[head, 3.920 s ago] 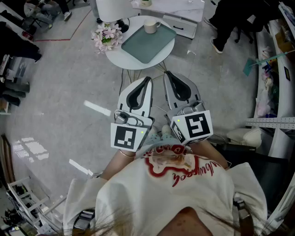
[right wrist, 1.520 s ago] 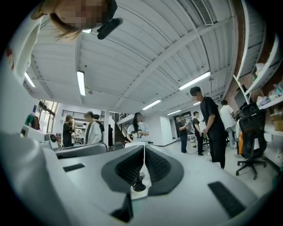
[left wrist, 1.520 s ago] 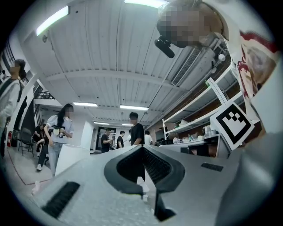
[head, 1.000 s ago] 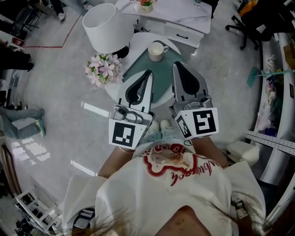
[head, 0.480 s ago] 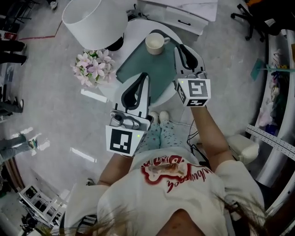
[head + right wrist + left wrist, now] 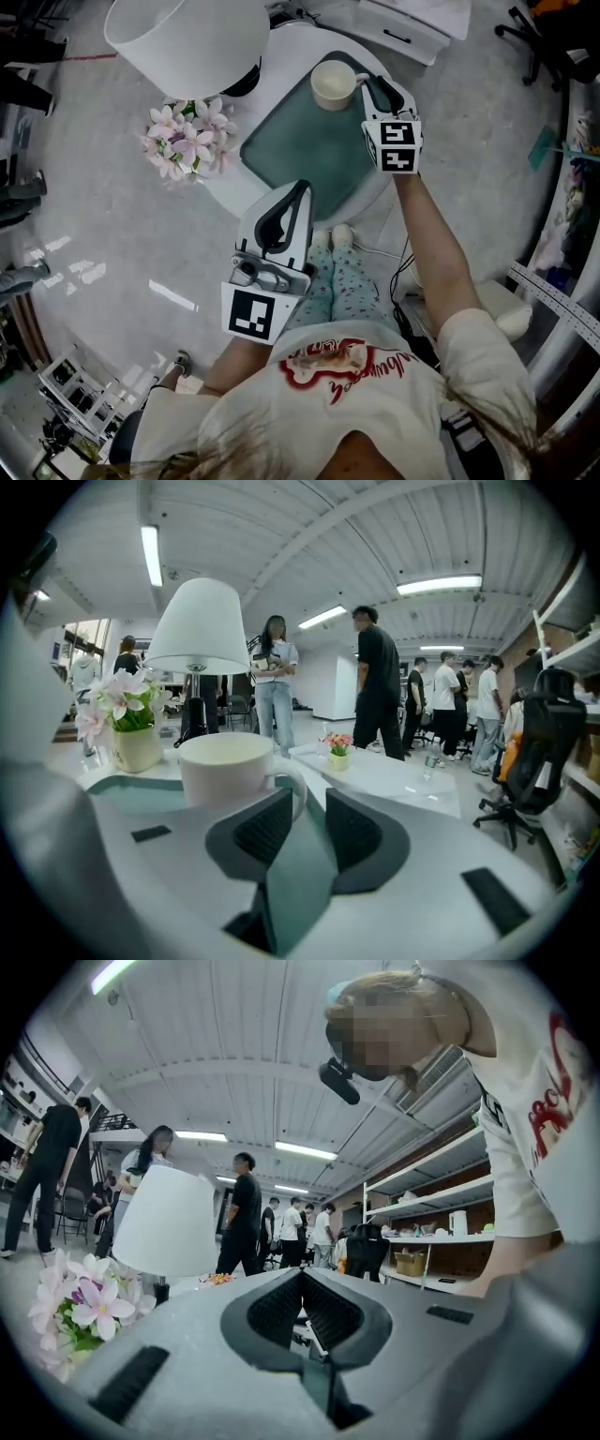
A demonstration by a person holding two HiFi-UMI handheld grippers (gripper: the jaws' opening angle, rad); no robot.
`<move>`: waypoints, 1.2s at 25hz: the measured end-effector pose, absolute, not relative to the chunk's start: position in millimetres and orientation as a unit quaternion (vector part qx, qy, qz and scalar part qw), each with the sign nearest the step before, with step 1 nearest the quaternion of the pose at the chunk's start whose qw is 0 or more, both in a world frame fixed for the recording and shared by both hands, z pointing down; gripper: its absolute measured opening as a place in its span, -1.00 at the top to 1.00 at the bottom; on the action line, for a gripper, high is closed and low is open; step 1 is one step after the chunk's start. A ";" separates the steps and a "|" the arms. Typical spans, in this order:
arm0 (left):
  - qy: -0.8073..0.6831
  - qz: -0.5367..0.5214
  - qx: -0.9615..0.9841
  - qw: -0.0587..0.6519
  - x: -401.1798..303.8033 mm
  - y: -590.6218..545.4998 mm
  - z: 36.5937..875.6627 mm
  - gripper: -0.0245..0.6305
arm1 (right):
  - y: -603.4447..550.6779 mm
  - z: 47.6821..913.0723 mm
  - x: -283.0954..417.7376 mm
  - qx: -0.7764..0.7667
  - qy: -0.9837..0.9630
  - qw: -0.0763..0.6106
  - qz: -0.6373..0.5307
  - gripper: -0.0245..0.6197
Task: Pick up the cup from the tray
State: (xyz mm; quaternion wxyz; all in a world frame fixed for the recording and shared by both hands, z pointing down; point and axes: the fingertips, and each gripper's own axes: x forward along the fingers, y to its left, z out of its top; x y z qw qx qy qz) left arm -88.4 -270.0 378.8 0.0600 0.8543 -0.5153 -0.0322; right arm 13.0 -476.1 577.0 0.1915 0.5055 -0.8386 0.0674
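Note:
A cream cup stands on the far corner of a green tray on a round white table. My right gripper reaches over the tray's right side. Its tips sit right at the cup's handle. In the right gripper view the cup is close ahead on the left. There the right gripper is open by a narrow gap, with the handle just at its mouth. My left gripper hovers shut over the tray's near edge, holding nothing. The left gripper view shows the left gripper pointing past the table.
A white lamp shade stands at the table's far left, and pink flowers in a vase sit left of the tray. A low white bench lies beyond the cup. Several people stand in the room behind.
My right gripper has stretched forward over the tray to the cup's handle. The left gripper has stayed back at the near edge. The table now sits closer under the head view.

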 end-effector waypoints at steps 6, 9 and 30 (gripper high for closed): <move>-0.522 -0.023 0.850 0.065 -95.0 -269.9 385.8 0.88 | -497.1 586.6 -1.3 0.481 -0.851 0.196 0.076 0.66; -0.521 -0.024 0.850 0.067 -96.6 -269.0 387.5 0.88 | -504.8 586.6 -7.9 0.468 -0.861 0.183 0.083 0.66; -0.553 -0.033 0.833 -0.013 -122.7 -269.2 316.3 0.88 | -401.4 410.9 7.4 0.512 -0.837 0.089 0.171 0.79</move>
